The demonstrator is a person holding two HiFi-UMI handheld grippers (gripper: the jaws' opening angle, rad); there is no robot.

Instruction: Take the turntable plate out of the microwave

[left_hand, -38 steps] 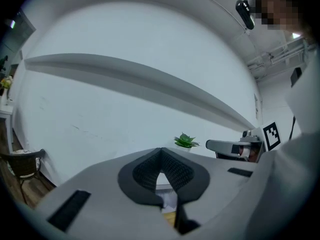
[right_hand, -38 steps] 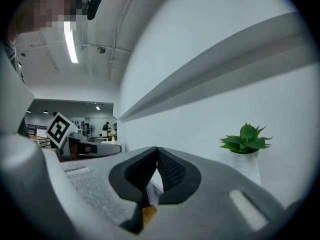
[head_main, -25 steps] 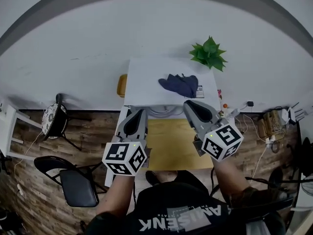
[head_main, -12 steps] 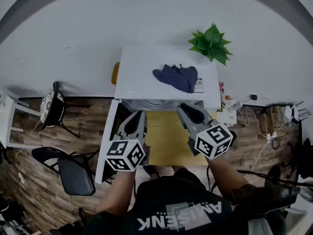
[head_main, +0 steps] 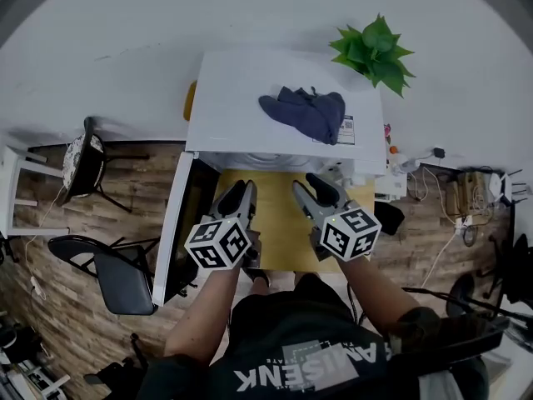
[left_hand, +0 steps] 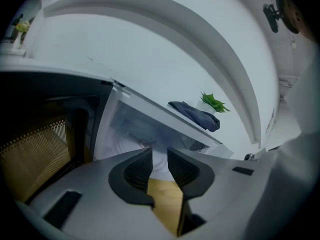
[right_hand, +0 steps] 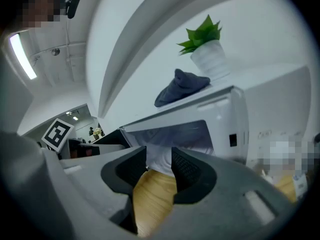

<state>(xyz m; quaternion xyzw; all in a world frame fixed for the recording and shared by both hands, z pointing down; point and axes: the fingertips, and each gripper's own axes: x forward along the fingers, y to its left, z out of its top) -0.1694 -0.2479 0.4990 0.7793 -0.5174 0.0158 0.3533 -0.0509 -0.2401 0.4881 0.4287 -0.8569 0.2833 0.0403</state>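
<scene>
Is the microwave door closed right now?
No, the door of the microwave stands swung open at its left side in the head view.

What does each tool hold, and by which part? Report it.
Nothing. Left tool and right tool are both empty, jaws opening, facing the open microwave.

A crumpled dark blue cloth (head_main: 304, 115) lies near a green potted plant (head_main: 376, 50), with a black chair (head_main: 127, 288) at left.
</scene>
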